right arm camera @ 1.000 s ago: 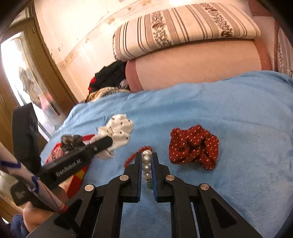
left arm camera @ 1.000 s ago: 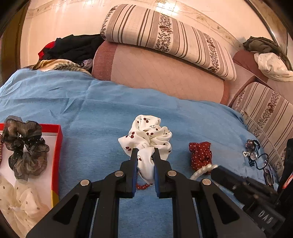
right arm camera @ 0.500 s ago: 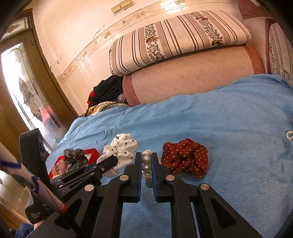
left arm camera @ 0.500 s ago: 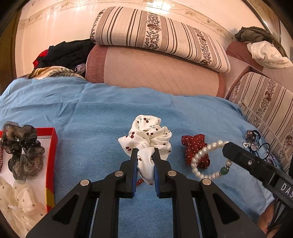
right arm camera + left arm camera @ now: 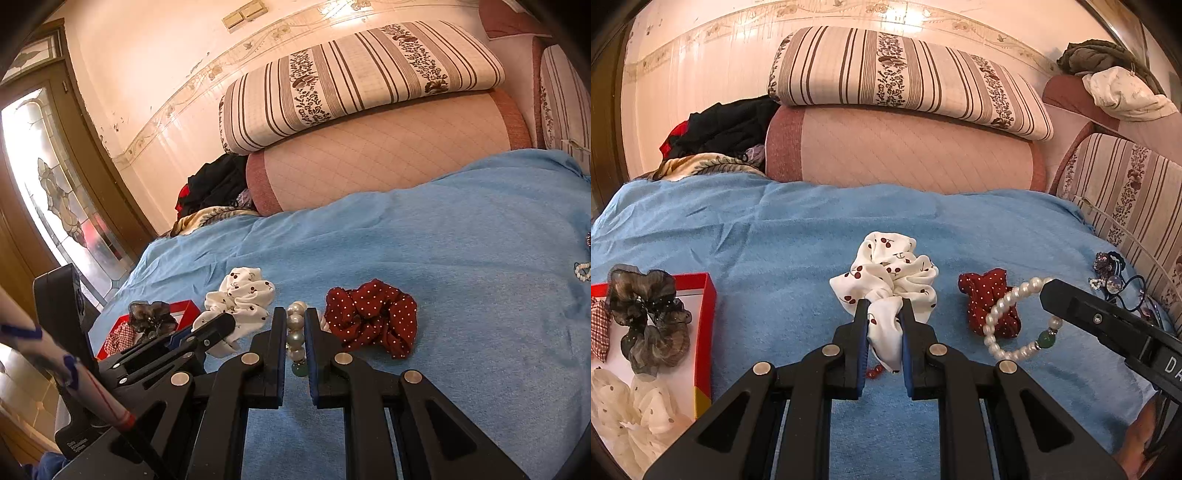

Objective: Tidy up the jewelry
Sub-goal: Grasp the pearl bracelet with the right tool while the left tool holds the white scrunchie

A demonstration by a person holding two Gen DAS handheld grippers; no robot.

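My left gripper point(image 5: 883, 306) is shut on a white scrunchie with cherry print point(image 5: 890, 273), lifted over the blue bedspread point(image 5: 775, 236). A red bead bracelet point(image 5: 873, 372) peeks out beneath it. My right gripper point(image 5: 295, 314) is shut on a pearl bracelet point(image 5: 295, 332) with a green bead; in the left wrist view that pearl bracelet point(image 5: 1004, 325) hangs as a loop from the right gripper point(image 5: 1047, 288). A red polka-dot scrunchie point(image 5: 373, 321) lies on the bedspread just right of the pearls. At the left stands a red-rimmed box point(image 5: 703, 325) holding a dark sheer scrunchie point(image 5: 646, 314) and a cream one point(image 5: 631, 417).
More hair ties and trinkets point(image 5: 1112, 273) lie at the bed's right edge. Striped pillows point(image 5: 905, 81) and a pink bolster point(image 5: 905, 151) block the back. Dark clothes point(image 5: 720, 125) are heaped at the back left. A person's sleeve point(image 5: 55, 354) shows at the left in the right wrist view.
The right gripper has lifted the pearl bracelet off the bedspread, so it now hangs as a loop. The left gripper has rolled slightly and still holds the white scrunchie.
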